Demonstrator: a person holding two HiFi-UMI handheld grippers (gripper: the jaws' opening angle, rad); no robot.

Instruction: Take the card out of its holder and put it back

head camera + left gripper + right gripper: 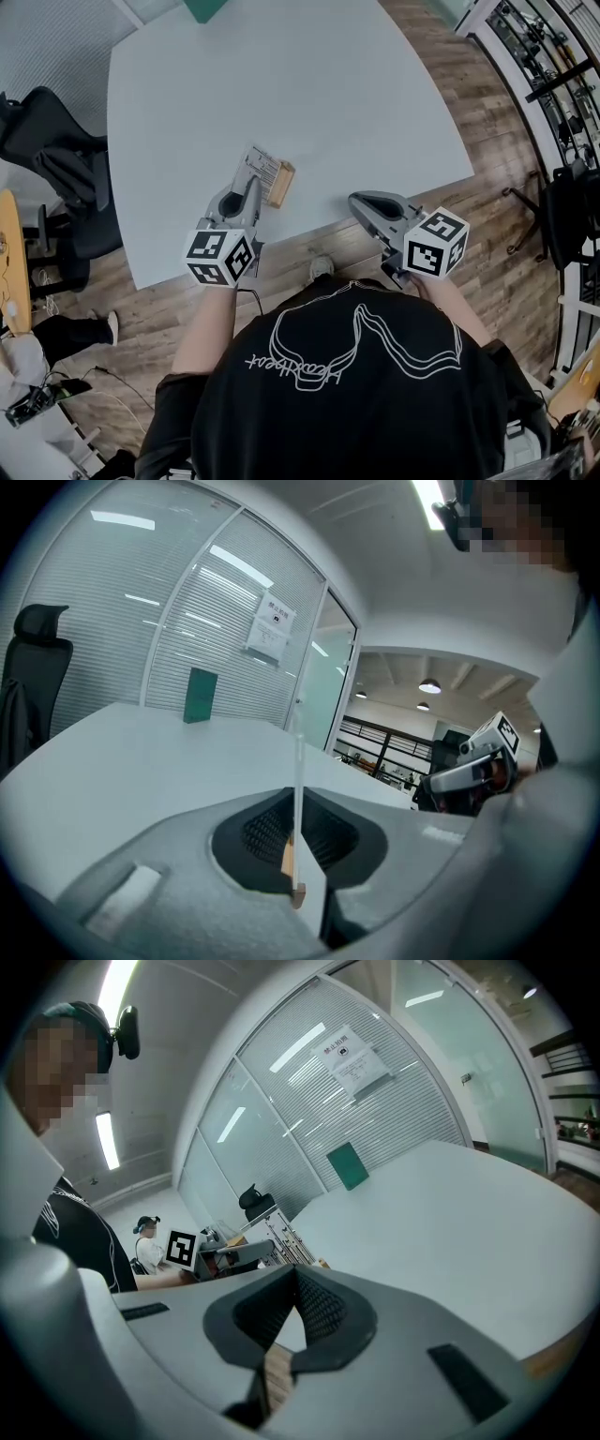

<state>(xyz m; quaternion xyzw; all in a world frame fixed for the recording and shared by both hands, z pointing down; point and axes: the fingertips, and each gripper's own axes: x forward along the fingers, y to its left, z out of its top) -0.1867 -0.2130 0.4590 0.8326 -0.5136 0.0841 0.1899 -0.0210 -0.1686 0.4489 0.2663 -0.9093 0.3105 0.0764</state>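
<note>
Grey left gripper (pixel 251 187), left of centre: jaws clamped on card (pixel 263 165), edge-on, long axis upright between them. Wooden holder (pixel 280 185) at card's foot, near counter (pixel 281 75) edge. Right gripper (pixel 359 201) farther right, jaws together, empty.

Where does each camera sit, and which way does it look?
Head view: on the person's head, looking steeply down at the pale grey table; shows black T-shirt, forearms, left hand-held gripper and right hand-held gripper.
Left gripper view: on the left hand-held gripper, looking along its grey jaws, shut on the white card, across the table to a glass wall.
Right gripper view: on the right hand-held gripper, looking along its own jaws across the table.
Shared: both gripper views show the green upright board and the other gripper.
</note>
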